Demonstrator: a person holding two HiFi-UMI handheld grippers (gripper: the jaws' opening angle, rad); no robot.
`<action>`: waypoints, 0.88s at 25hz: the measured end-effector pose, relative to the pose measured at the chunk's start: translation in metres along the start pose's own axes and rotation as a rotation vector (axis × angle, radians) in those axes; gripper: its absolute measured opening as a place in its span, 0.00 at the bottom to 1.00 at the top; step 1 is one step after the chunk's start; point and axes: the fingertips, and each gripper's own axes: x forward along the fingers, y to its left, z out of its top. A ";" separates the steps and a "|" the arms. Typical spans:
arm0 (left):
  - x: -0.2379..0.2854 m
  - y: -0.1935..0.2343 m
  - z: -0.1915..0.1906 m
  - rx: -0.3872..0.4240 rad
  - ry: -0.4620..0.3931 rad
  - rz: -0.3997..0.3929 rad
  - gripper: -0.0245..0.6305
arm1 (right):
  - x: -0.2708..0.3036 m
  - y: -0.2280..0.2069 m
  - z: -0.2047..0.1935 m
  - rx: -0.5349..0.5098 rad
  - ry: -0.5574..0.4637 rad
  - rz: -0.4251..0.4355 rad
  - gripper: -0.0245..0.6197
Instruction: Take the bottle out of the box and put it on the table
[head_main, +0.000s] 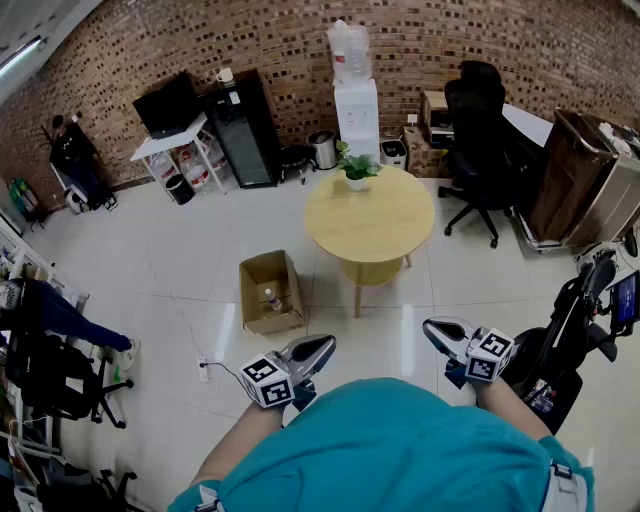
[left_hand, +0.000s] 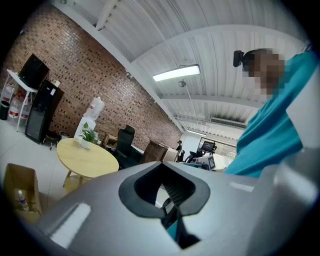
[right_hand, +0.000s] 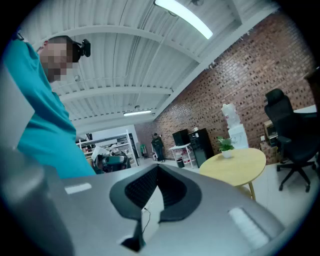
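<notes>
An open cardboard box (head_main: 270, 290) stands on the floor to the left of a round yellow table (head_main: 370, 218). A small clear bottle (head_main: 271, 299) lies inside it. The left gripper view shows the same box (left_hand: 20, 190) low at the left with the bottle (left_hand: 20, 199) in it, and the table (left_hand: 85, 157) behind. My left gripper (head_main: 322, 347) is held near my body, shut and empty, well short of the box. My right gripper (head_main: 433, 328) is also shut and empty, pointing toward the table (right_hand: 235, 165).
A potted plant (head_main: 357, 168) sits on the table's far edge. A black office chair (head_main: 480, 140) and a desk stand at the right. A water dispenser (head_main: 355, 105), a black cabinet (head_main: 245, 130) and a white shelf line the brick wall. A cable (head_main: 215, 368) runs across the floor near my left gripper.
</notes>
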 end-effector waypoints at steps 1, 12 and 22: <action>0.006 -0.004 -0.002 0.013 0.002 -0.006 0.04 | -0.006 -0.002 0.001 0.001 -0.001 0.001 0.04; 0.077 -0.046 -0.032 0.013 0.023 0.021 0.04 | -0.080 -0.030 -0.003 0.012 0.003 0.044 0.04; 0.102 -0.032 -0.045 0.008 0.047 0.009 0.04 | -0.085 -0.066 -0.014 0.023 0.017 0.031 0.04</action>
